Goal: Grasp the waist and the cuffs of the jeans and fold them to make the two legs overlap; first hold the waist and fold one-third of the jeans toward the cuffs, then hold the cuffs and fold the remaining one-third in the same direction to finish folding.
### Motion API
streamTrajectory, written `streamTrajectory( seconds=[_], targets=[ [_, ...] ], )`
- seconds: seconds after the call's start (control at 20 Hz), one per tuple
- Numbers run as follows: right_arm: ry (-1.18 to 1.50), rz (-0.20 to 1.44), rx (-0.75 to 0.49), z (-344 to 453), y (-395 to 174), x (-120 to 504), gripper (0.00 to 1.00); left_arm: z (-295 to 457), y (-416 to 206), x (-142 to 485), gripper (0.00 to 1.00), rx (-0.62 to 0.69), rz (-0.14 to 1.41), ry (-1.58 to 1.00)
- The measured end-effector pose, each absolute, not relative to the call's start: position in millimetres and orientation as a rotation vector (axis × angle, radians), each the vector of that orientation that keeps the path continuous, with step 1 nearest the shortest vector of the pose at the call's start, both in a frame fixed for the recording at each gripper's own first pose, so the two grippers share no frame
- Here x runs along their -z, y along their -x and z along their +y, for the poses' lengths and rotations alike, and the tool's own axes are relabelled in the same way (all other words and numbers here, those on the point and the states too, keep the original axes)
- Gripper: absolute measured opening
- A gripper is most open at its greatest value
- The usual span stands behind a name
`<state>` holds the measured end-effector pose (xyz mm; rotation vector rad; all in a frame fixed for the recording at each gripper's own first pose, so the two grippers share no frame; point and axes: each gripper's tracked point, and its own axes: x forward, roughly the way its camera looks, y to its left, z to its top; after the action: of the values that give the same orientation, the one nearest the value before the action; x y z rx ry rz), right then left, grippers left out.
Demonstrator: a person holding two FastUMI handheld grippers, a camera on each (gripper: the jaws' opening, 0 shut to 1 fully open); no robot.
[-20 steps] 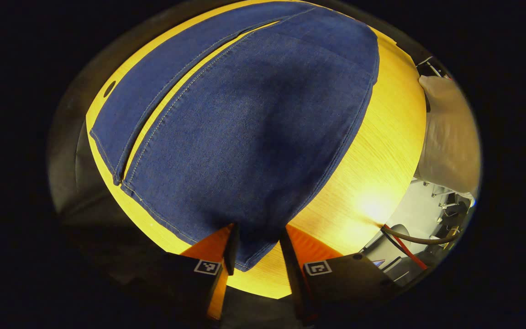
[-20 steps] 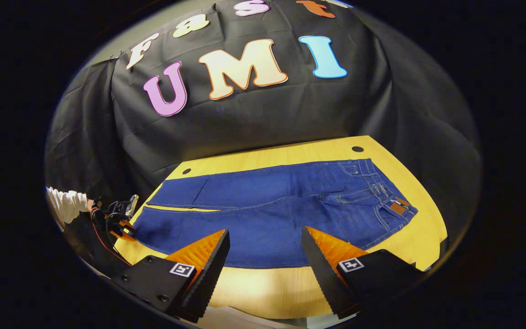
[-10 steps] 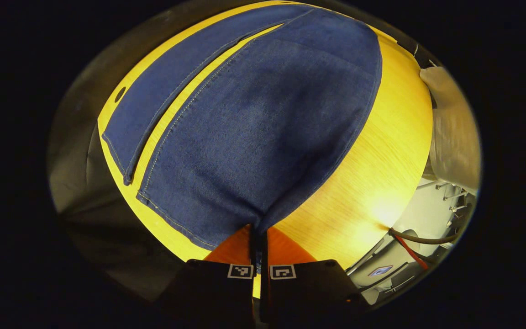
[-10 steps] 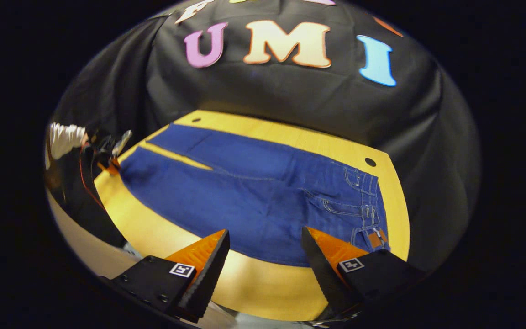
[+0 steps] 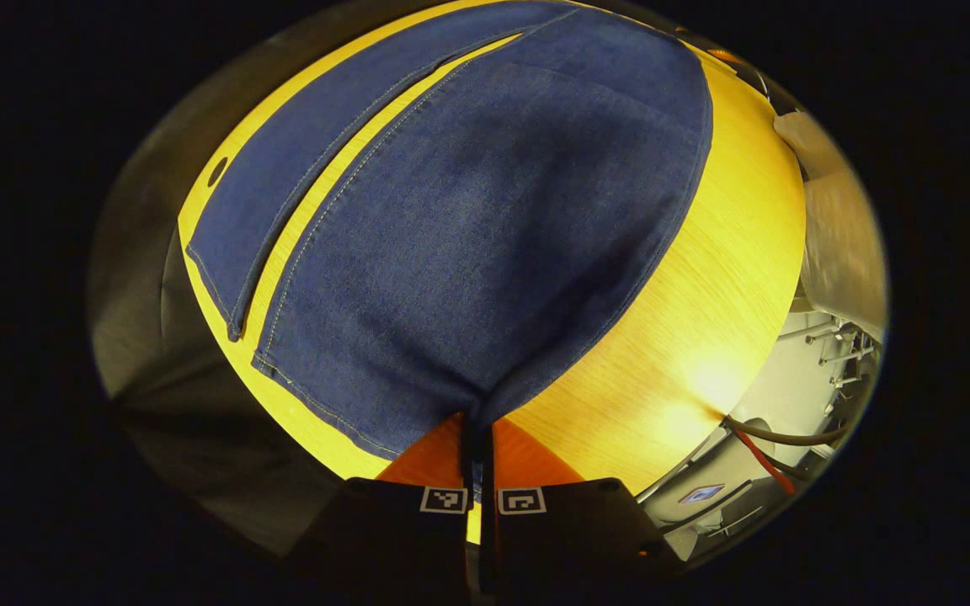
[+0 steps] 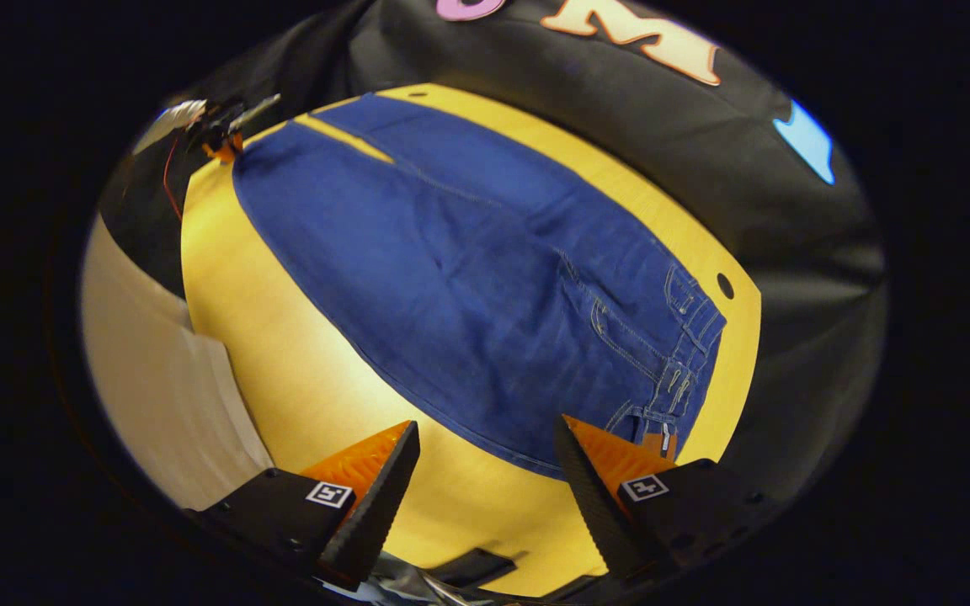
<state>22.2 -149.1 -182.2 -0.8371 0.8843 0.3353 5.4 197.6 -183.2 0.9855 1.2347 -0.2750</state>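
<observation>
Blue jeans [image 5: 468, 236] lie flat on the yellow wooden table [image 5: 704, 278], legs side by side with a narrow gap between them. My left gripper [image 5: 477, 429] is shut on the near corner of the nearer leg's cuff, and the denim rises into its fingers. In the right gripper view the jeans [image 6: 468, 261] run from the cuffs at the upper left to the waist [image 6: 687, 337] at the lower right. My right gripper [image 6: 487, 429] hangs open over the jeans' near edge, close to the waist, holding nothing. The left gripper [image 6: 220, 135] appears far off at the cuff end.
A white sleeve [image 5: 839, 244] and cables [image 5: 771, 438] sit beyond the table's right side in the left gripper view. Round holes [image 6: 725, 286] mark the table's corners. The black cloth wall [image 6: 704, 168] stands behind the table, and a pale surface [image 6: 148, 370] lies off its near edge.
My left gripper went from open around the cuff corner to shut on it. The right gripper stayed open and swung down and toward the waist end.
</observation>
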Motion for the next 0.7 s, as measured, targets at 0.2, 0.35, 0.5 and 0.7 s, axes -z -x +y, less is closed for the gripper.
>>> streamTrajectory(
  seconds=[0.2,0.35,0.5,0.7],
  targets=[
    [0.999,1.044,-0.346,-184.5,-26.2,206.4,1.0,198.8,-6.0,183.8,0.0,0.256,1.235,-0.989],
    [1.038,1.082,-0.379,-188.0,-33.6,221.9,1.0,199.5,-6.6,183.5,0.02,0.241,1.23,-0.995],
    [1.034,1.12,-0.426,-180.9,-34.7,226.2,0.97,199.5,-6.9,184.3,0.0,0.229,1.228,-1.004],
    [0.984,1.215,-0.471,-179.7,-32.7,236.8,0.95,199.5,-7.2,184.6,0.0,0.221,1.231,-1.002]
  ],
)
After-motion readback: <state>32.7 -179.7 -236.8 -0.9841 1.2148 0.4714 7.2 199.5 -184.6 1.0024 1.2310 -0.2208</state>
